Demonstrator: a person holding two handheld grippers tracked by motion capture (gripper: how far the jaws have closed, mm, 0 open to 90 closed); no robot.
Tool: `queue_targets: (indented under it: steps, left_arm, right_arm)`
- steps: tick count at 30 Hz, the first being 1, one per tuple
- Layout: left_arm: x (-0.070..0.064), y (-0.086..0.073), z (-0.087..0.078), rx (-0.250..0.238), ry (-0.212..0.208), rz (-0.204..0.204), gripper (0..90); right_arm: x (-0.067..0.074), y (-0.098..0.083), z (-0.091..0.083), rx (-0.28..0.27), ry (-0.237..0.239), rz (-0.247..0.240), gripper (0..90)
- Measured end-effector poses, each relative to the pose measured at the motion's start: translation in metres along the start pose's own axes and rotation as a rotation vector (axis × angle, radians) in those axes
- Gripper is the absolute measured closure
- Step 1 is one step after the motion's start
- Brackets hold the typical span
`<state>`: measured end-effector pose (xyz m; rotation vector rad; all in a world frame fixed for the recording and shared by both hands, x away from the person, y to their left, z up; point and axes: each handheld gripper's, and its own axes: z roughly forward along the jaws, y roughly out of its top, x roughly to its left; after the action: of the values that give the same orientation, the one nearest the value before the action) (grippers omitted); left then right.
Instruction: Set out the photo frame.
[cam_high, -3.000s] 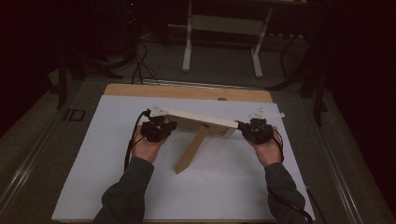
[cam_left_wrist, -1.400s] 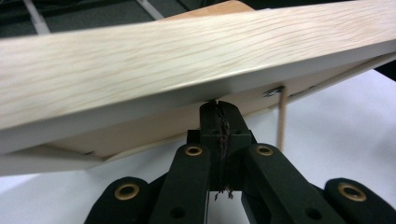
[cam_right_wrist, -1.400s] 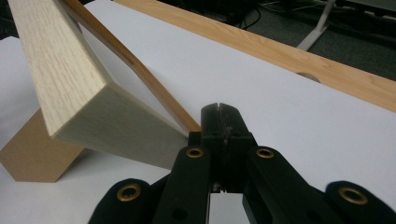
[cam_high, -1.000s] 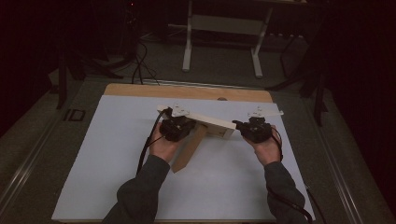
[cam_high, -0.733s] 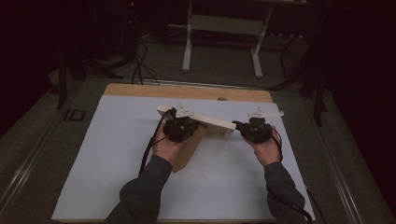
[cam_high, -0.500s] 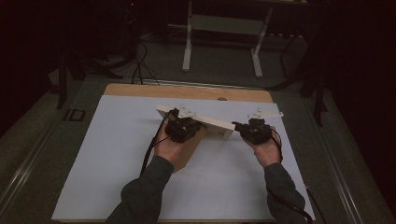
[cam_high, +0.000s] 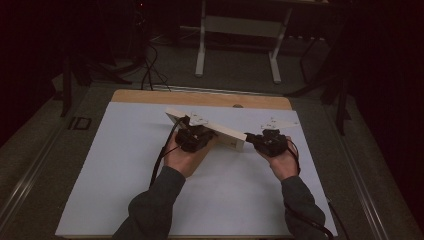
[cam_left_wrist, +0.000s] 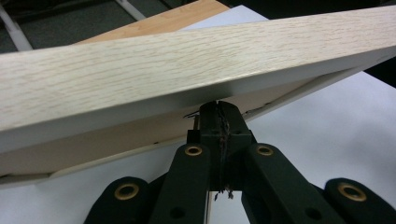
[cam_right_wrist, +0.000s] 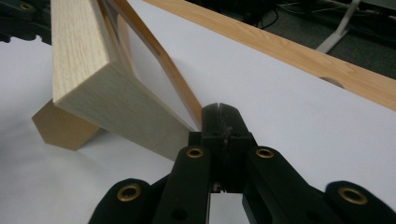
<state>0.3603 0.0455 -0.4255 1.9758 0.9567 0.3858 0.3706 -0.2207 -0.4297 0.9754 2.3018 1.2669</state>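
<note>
Frame: a light wooden picture frame (cam_high: 210, 127) stands on edge, tilted, near the middle of the white sheet (cam_high: 115, 175); its long axis runs across the sheet from far left to near right in the high view; its near right corner sits low by the sheet; its far left end looks higher
Stand: a tan prop (cam_right_wrist: 63, 128) shows under the frame in the right gripper view, resting on the sheet; probably the frame's back support, though I cannot be sure
Left gripper: left gripper (cam_left_wrist: 218, 119) sits just under the frame's long side, roughly at its middle; jaws pressed together with no gap; tips touch or nearly touch the lower lip of the back; whether they pinch a thin edge there I cannot tell
Right gripper: right gripper (cam_right_wrist: 219, 122) lies at the frame's near right corner; jaws pressed together; tips meet the thin inner edge beside the corner; a pinch on it cannot be confirmed
Key relation: the frame lies ahead of and above both sets of tips; each hand has its own end, left at mid-span, right at the corner; neither is clearly nearer
Judgement: the work looks like steadying or standing the frame; the next move likely turns on the long axis, one end rising or swinging while the other pivots
Surroundings: sheet covers a wooden table (cam_high: 200, 97); metal legs (cam_high: 237, 45) stand on the dark floor beyond
</note>
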Motion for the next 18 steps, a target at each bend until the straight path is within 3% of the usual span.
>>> queue_targets:
  steps: [14, 18]
  left_arm:
    - [0.0008, -0.0018, 0.0016, 0.007, 0.000, -0.007, 90.0]
    - [0.0006, -0.0018, 0.0024, 0.010, 0.000, -0.007, 90.0]
  right_arm:
    - [0.0057, 0.0010, 0.0043, 0.019, 0.030, -0.042, 90.0]
    - [0.0048, 0.0049, 0.0059, 0.009, 0.039, -0.035, 90.0]
